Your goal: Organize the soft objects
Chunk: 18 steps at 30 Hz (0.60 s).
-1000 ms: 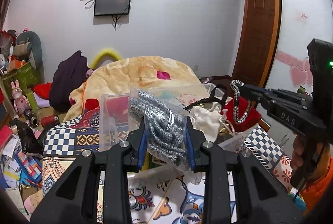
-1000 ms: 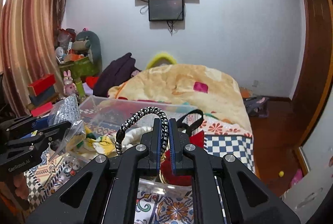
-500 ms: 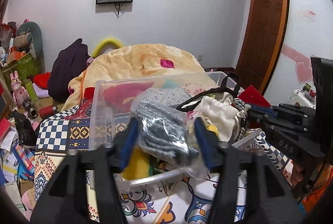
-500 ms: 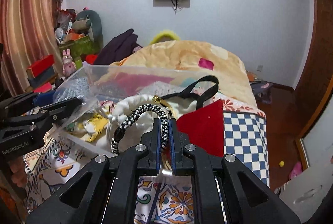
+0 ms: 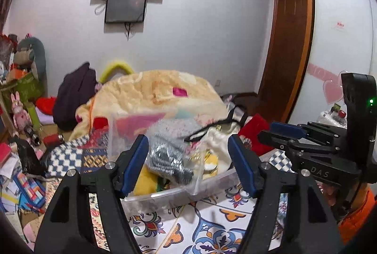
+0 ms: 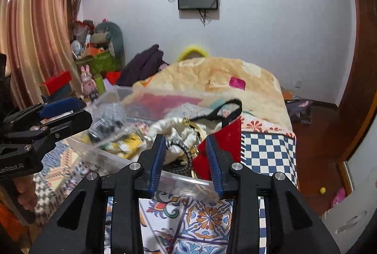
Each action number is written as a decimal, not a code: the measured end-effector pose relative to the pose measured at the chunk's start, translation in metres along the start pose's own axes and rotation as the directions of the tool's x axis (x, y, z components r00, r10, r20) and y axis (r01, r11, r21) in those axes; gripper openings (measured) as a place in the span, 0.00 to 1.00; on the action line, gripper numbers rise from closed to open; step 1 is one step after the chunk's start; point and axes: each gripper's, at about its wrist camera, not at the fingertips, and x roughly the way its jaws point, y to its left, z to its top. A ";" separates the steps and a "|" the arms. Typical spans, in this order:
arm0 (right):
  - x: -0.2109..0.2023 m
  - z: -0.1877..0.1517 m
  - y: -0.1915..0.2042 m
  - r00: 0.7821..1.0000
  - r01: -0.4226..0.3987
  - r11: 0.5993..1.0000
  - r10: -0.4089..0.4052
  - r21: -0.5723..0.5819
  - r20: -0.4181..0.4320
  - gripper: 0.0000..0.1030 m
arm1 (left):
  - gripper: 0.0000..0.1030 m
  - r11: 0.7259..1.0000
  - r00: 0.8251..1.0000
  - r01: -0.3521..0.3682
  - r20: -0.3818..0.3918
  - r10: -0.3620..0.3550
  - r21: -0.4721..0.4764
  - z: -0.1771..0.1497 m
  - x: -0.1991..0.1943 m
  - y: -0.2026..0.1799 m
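Note:
A clear bag of grey cord [image 5: 168, 157] lies in the clear plastic bin [image 5: 165, 195]. My left gripper [image 5: 188, 159] stands over it with its jaws opening, and the blue pads [image 5: 135, 164] are off the bag. A black-and-white braided cord [image 6: 187, 156] rests on a cream drawstring pouch [image 6: 175, 131] beside a red bag [image 6: 223, 138], near the bin's rim [image 6: 183, 181]. My right gripper [image 6: 186, 159] straddles the braid with its jaws opening, not pressing it. Each gripper also shows in the other's view: the right gripper [image 5: 266, 133] and the left gripper [image 6: 80, 110].
The bin sits on a patterned cloth [image 5: 212, 230] over a bed with a peach blanket [image 5: 153, 93]. A blue-checked cloth [image 6: 268, 155] lies to the right. Toys and boxes [image 5: 21, 159] crowd the left side. A wooden door [image 5: 282, 53] stands at the right.
Both grippers came down to the bin and opened. The left let go of the grey cord bag, which dropped into the bin. The right released the braided cord onto the pouch.

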 end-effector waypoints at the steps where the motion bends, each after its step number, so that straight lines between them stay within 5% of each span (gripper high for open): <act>1: -0.006 0.002 0.000 1.000 -0.009 1.000 0.009 0.007 0.017 0.33 | 0.68 1.000 1.000 -0.003 0.022 0.003 0.004 0.003 -0.008 -0.002; 12: -0.080 0.024 0.019 0.972 -0.037 0.999 0.038 -0.008 0.234 0.51 | 0.75 1.000 0.988 -0.021 0.154 0.019 0.007 0.029 -0.072 -0.006; 18: -0.103 0.030 0.028 0.950 -0.036 0.999 0.040 -0.019 0.309 0.60 | 0.89 0.999 0.974 -0.036 0.225 0.029 0.028 0.038 -0.104 -0.013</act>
